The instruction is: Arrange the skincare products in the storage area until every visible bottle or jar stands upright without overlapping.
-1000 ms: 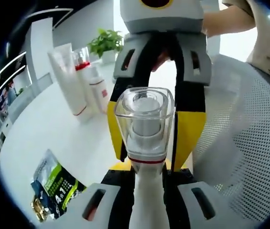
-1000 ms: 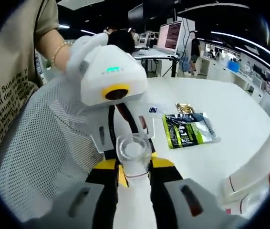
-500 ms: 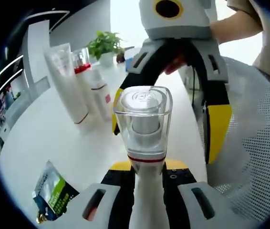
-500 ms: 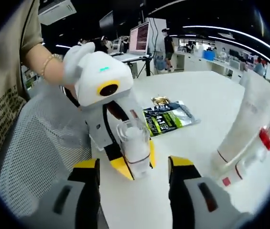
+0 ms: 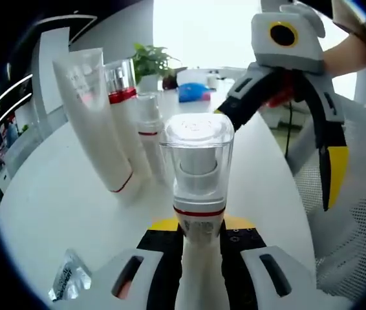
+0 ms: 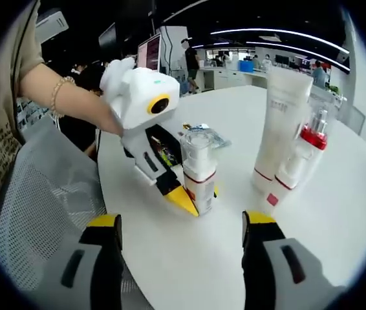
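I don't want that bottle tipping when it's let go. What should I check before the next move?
1. Left gripper shut on the clear-capped bottle: ok.
2. Bottle upright: ok.
3. Bottle base resting on the white table: cannot tell.
4. Right gripper open and clear of the bottle: ok.
5. Gap to the white tube and red-collared bottle: ok, apart.
6. Group already upright, not overlapping: ok.
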A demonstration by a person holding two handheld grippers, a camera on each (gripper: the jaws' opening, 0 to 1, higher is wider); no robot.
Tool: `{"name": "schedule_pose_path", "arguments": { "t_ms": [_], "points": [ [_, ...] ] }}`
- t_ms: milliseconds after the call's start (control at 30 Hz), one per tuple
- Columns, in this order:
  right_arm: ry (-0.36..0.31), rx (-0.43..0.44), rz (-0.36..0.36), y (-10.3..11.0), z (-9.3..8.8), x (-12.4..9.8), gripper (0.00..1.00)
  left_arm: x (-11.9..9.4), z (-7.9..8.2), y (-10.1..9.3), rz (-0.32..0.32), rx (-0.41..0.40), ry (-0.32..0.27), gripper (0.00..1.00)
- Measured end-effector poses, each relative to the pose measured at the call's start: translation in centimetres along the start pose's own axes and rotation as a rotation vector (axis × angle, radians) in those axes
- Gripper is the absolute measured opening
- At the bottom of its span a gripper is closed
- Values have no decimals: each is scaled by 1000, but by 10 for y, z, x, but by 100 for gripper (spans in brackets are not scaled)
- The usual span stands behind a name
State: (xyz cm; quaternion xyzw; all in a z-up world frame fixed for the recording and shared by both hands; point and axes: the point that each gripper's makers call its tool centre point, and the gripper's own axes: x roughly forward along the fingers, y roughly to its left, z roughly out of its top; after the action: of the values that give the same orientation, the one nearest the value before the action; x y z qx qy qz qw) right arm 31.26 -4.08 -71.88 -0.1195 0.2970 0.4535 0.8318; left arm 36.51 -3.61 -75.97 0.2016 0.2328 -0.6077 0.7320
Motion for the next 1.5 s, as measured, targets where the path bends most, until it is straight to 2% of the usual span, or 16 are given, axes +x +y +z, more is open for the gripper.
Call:
{"name": "schedule_pose_path", "arguments": {
  "t_ms": [400,767,1267,1500],
  "points": [
    [-24,91,-109,-25,-13,-26,82,27,18,30,-1,20,-7,18],
    [-12,128,-143,-30,-26,-36,82,39,28,43,-9,24,-17,18],
    [-11,152,-158,-32,-32,-38,83,42,31,45,-19,7,-20,19],
    [-15,156,-159,-32,-30,-38,84,39,20,44,-15,-21,22,19]
  ]
}}
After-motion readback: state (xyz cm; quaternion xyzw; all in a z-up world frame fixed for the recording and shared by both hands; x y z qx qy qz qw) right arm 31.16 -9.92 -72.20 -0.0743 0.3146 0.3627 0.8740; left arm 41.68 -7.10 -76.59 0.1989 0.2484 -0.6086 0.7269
